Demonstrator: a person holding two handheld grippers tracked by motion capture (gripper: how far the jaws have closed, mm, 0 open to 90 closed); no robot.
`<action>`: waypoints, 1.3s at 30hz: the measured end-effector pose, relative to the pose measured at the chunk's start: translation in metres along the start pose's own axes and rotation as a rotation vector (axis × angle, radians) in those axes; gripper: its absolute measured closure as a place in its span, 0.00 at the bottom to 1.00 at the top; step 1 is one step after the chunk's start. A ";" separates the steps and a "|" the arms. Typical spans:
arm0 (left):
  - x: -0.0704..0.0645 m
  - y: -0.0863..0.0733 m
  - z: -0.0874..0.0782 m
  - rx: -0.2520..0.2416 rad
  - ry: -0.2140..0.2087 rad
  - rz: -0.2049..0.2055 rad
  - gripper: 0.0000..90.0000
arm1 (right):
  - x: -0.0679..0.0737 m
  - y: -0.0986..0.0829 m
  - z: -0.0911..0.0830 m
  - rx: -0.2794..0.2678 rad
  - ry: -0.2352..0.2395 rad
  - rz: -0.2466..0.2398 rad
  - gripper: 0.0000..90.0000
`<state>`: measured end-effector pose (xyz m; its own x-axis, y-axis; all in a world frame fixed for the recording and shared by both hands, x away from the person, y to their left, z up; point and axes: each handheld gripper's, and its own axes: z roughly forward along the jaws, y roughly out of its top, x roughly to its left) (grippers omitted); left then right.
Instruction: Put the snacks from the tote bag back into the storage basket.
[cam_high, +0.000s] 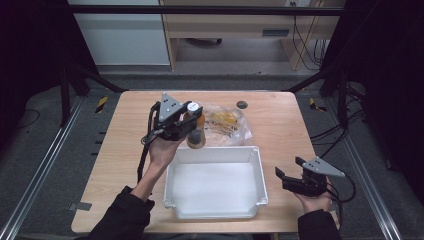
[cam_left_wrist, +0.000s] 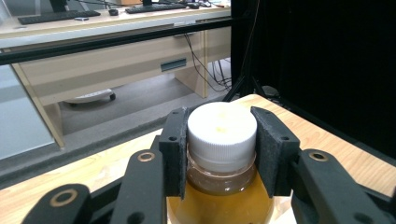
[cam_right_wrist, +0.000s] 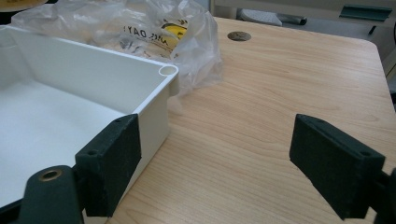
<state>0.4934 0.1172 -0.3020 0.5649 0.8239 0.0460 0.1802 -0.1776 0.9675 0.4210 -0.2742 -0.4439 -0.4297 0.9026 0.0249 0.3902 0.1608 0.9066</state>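
Observation:
A bottle of amber liquid (cam_high: 196, 131) with a white screw cap (cam_left_wrist: 221, 129) stands just behind the white tub (cam_high: 215, 212). My left gripper (cam_high: 191, 120) is shut on the bottle at its cap, one black pad pressed to each side (cam_left_wrist: 175, 151). The bottle's lower body (cam_left_wrist: 224, 205) is cut off at the bottom of the left gripper view. My right gripper (cam_high: 289, 173) hovers open to the right of the tub, low over the table. Its jaws (cam_right_wrist: 219, 163) stand wide apart with nothing between them, the tub's corner (cam_right_wrist: 166, 72) beside the left one.
A crinkled clear plastic bag (cam_high: 227, 122) with yellow contents lies behind the tub, right of the bottle. A small dark round disc (cam_high: 242, 104) sits in the tabletop near the far edge. Bare wood (cam_high: 285, 130) stretches to the right of the bag and tub.

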 end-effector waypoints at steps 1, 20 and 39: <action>0.000 0.000 0.000 0.000 0.000 0.000 0.65 | 0.000 0.000 0.000 0.001 0.000 0.000 0.19; -0.018 -0.032 -0.026 0.010 -0.052 0.000 0.65 | 0.000 -0.001 0.000 0.005 0.000 -0.001 0.19; -0.025 -0.061 -0.039 0.063 -0.063 0.007 0.65 | 0.000 -0.001 0.000 0.004 -0.002 0.002 0.19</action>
<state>0.4369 0.1281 -0.3530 0.6156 0.7873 0.0352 0.2251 -0.2184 0.9495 0.4205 -0.2746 -0.4451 -0.4272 0.9038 0.0261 0.3947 0.1604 0.9047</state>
